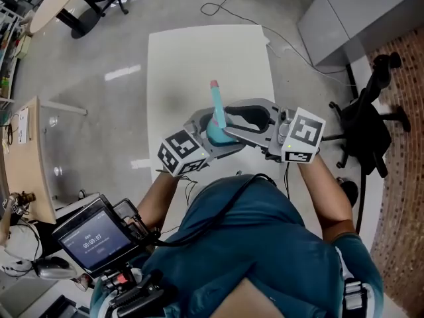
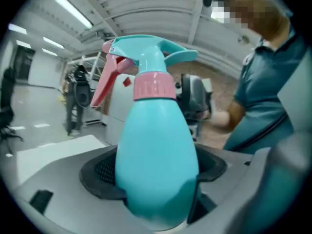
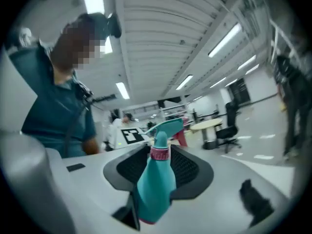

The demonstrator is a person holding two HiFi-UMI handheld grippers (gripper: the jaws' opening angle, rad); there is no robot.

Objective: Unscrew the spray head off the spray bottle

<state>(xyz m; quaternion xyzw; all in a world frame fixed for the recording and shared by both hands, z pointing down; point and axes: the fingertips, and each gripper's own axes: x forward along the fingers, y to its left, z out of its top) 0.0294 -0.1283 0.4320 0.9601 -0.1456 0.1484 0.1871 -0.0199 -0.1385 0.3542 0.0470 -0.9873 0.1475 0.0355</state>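
**Head still on, bottle held**

Above the six o'clock end of the white table (image 1: 199,52), the spray bottle (image 1: 218,116) points its spray head (image 2: 146,55) toward twelve. Left gripper (image 2: 156,168) and right gripper (image 3: 159,172) both clamp its body. Next, likely: one shifts to the pink collar (image 2: 153,86) and twists.

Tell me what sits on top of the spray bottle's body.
A pink collar, then the teal spray head with its pink trigger, seated in place. The collar covers the bottle's neck, so the joint beneath cannot be seen.

Btm of spray bottle (image 1: 215,130) out of view
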